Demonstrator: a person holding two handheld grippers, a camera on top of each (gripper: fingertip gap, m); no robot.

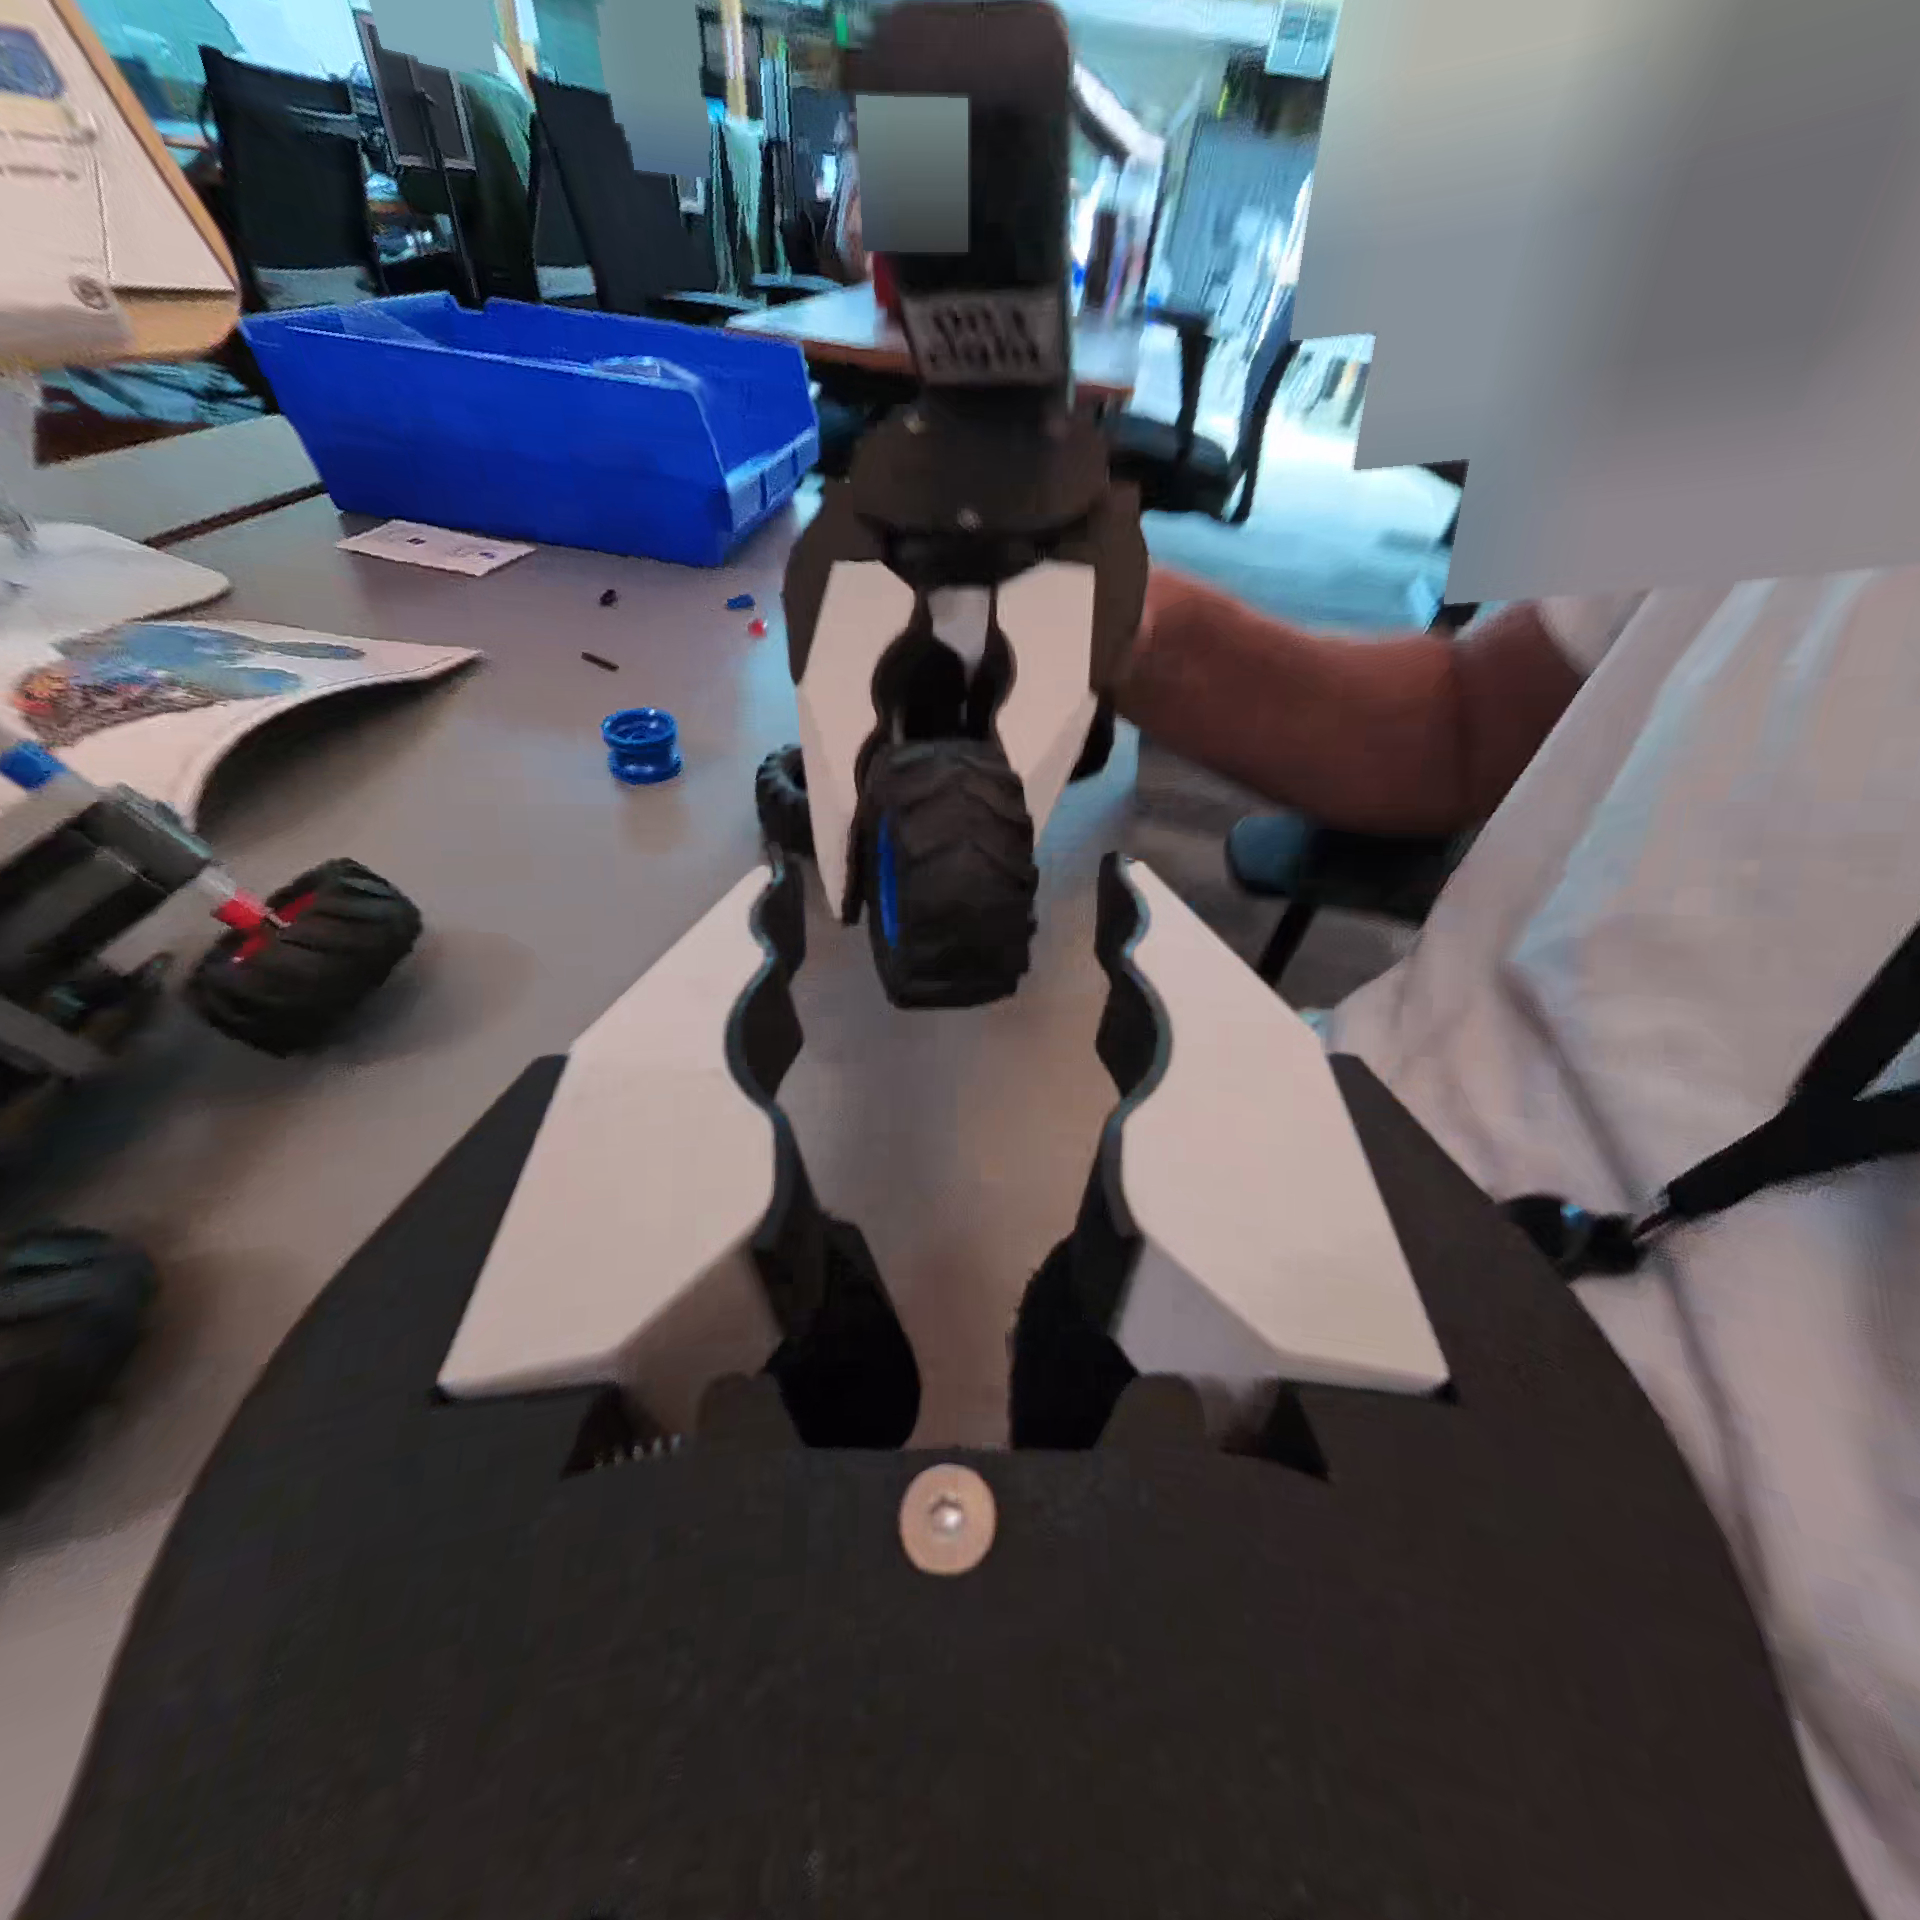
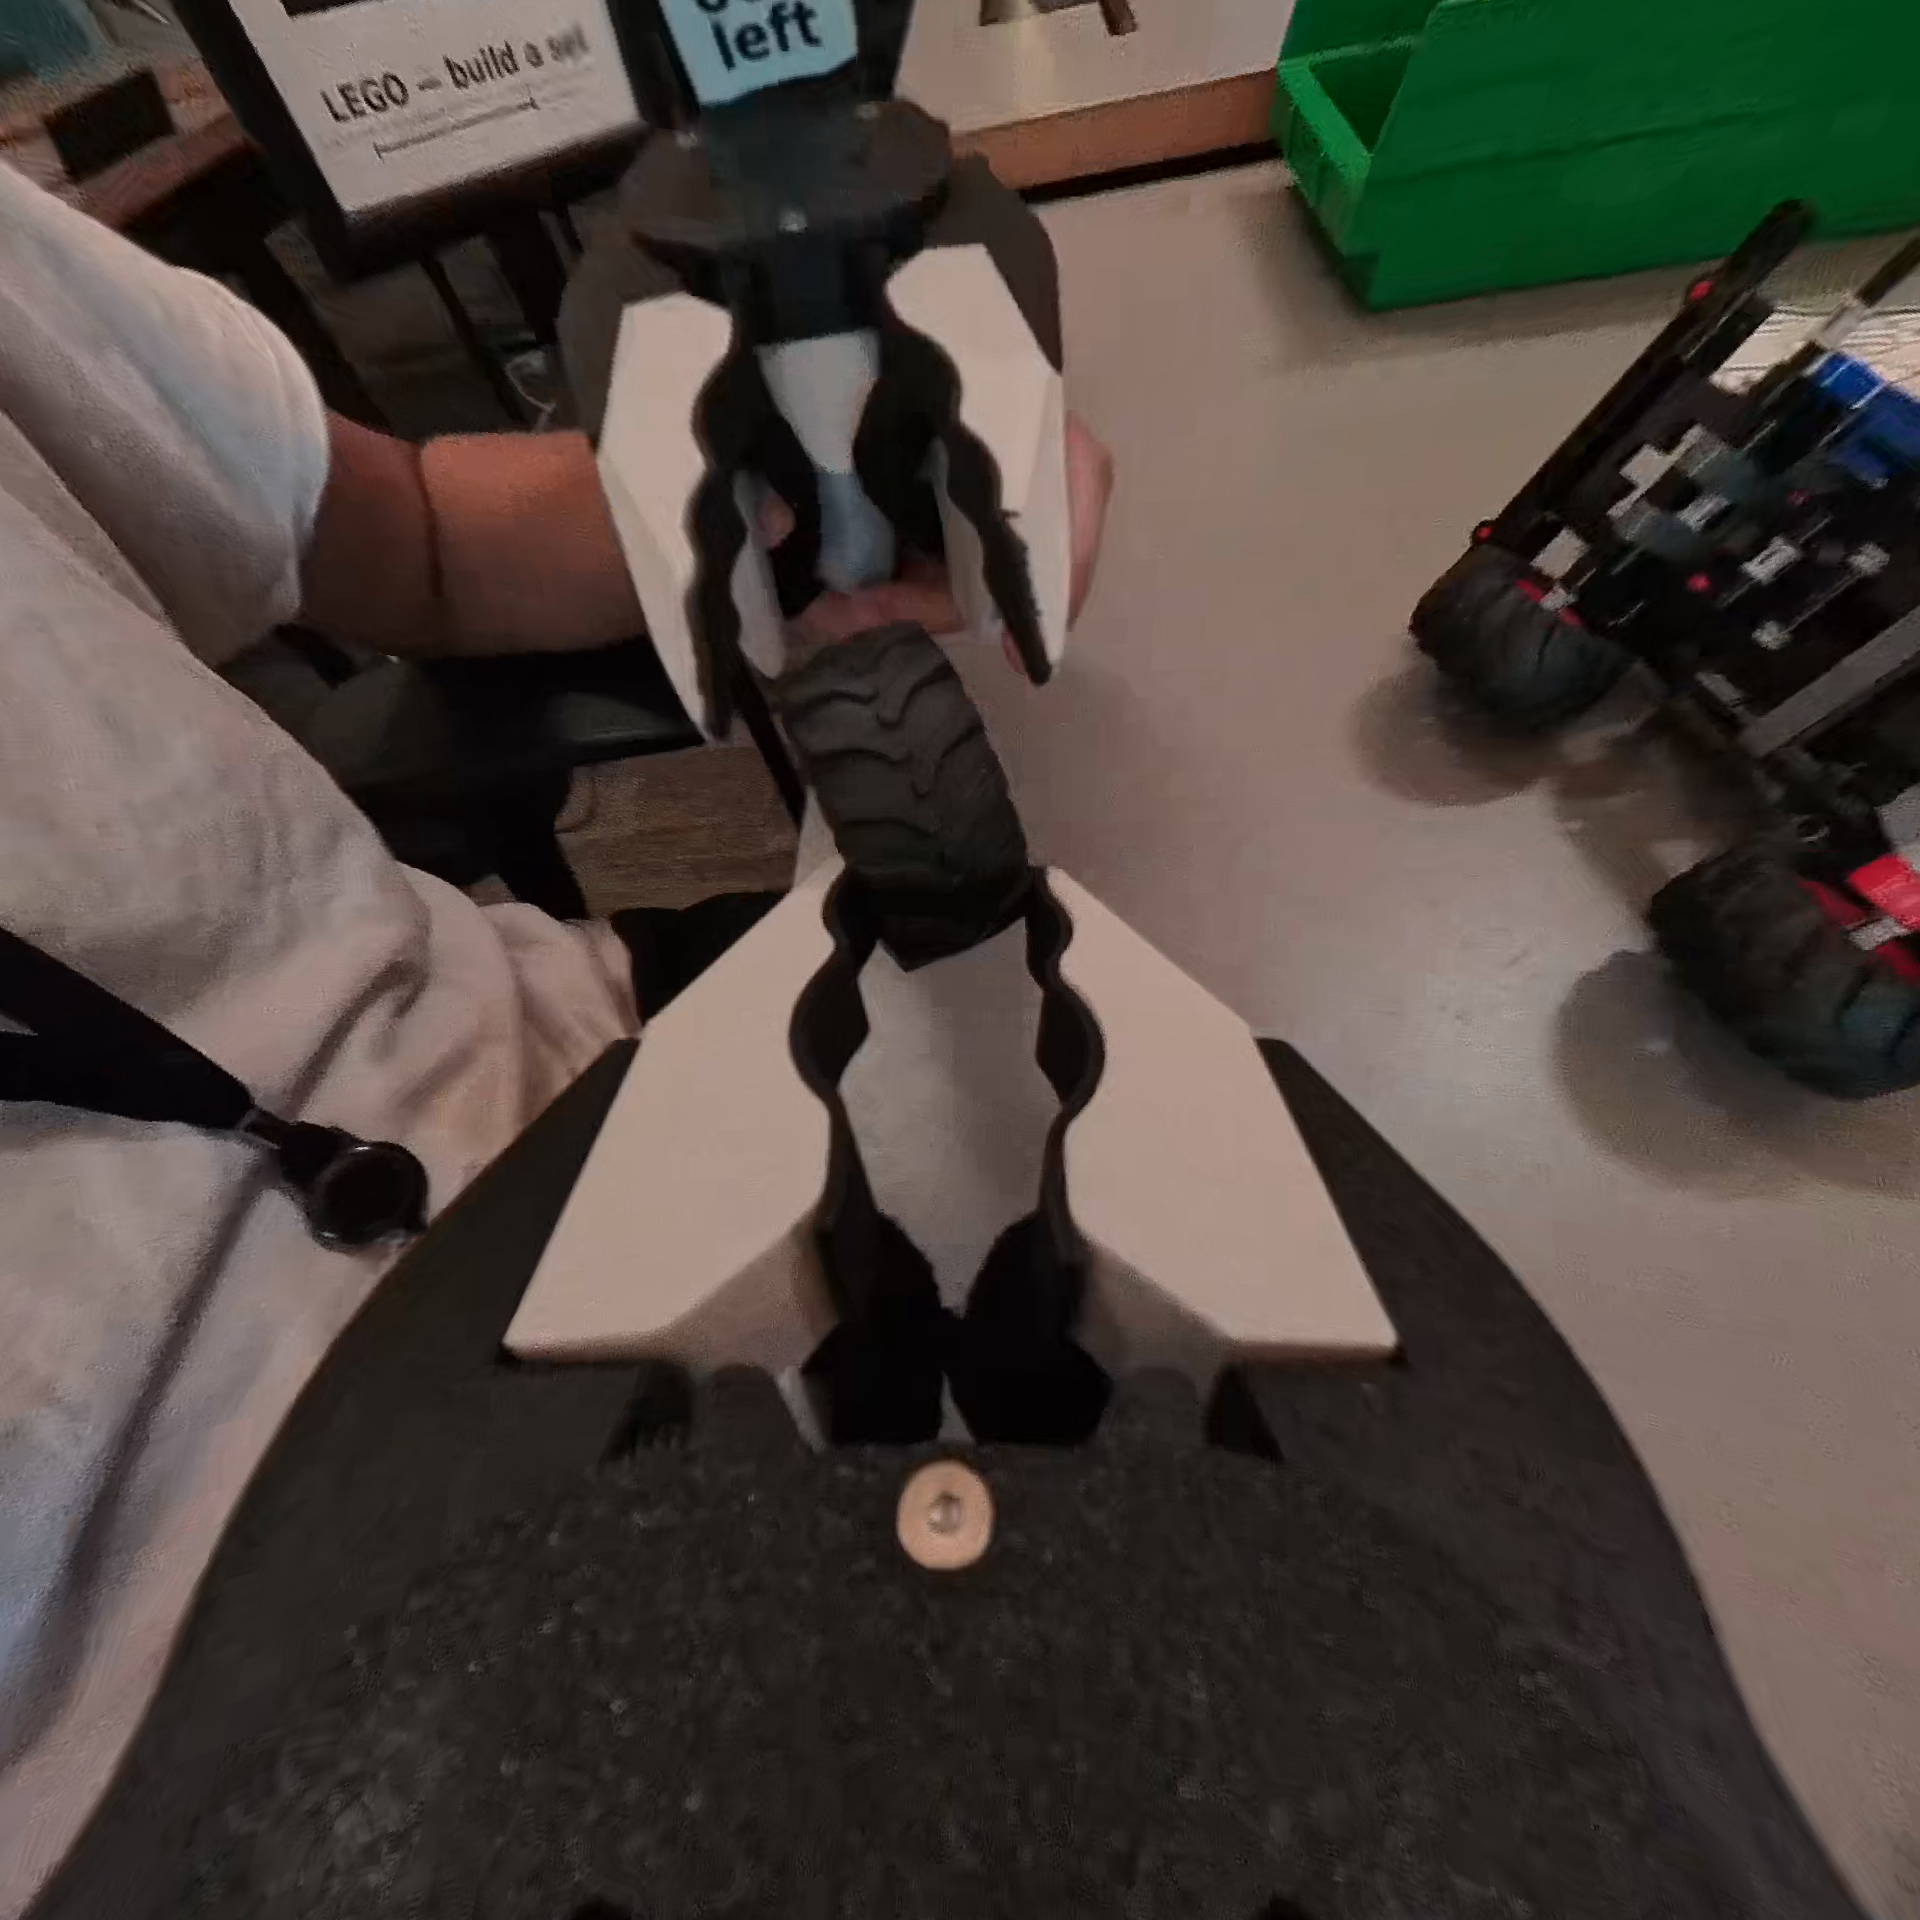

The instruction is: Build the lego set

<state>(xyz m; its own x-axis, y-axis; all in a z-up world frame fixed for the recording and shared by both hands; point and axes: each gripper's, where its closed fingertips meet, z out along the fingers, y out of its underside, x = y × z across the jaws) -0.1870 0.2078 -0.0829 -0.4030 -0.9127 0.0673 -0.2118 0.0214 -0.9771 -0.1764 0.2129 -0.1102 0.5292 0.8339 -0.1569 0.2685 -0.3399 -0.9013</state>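
While my right tool (image 2: 940, 894) pinches chunky black rubber tyre with blue rim (image 1: 951, 873), left tool (image 1: 940, 883) gapes empty; half-built black truck chassis (image 2: 1704, 582) has two wheels, loose blue plastic rim (image 1: 641, 744) waits on desk (image 1: 499, 852).

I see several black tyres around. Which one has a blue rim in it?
The tyre held in the air by the right gripper. The tyre beside the half-built vehicle shows red at its hub; a spare blue rim lies bare.
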